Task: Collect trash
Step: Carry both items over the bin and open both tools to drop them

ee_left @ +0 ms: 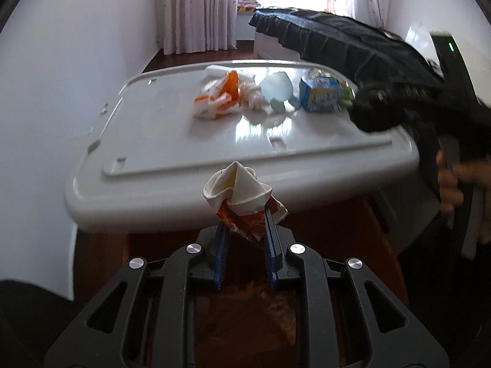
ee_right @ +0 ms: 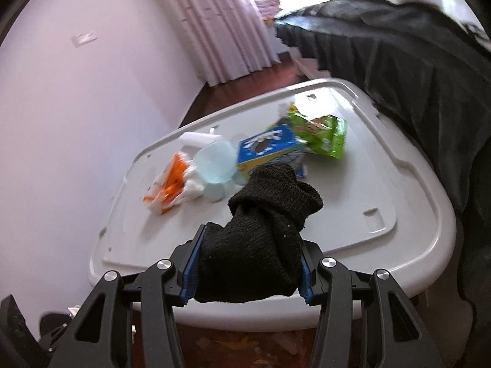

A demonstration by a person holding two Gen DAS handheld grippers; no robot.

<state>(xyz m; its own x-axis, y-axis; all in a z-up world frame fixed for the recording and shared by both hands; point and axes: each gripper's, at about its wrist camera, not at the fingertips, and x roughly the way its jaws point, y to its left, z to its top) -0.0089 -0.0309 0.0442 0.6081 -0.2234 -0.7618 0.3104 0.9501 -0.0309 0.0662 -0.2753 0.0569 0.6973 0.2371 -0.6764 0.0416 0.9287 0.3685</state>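
The task looks partly under way, with most of the trash not yet collected. The left gripper has its fingers closed on a crushed paper cup with an orange-printed wrapper bunched beneath it, held just off the near edge of the white surface. The right gripper has its fingers closed around a black knitted sock, held over the near part of the surface. Lying on the surface, well apart from both grippers, are an orange-and-white wrapper, a pale blue cup, a blue carton and a green packet. No bin or bag shows clearly, so I cannot tell where the held pieces should go.
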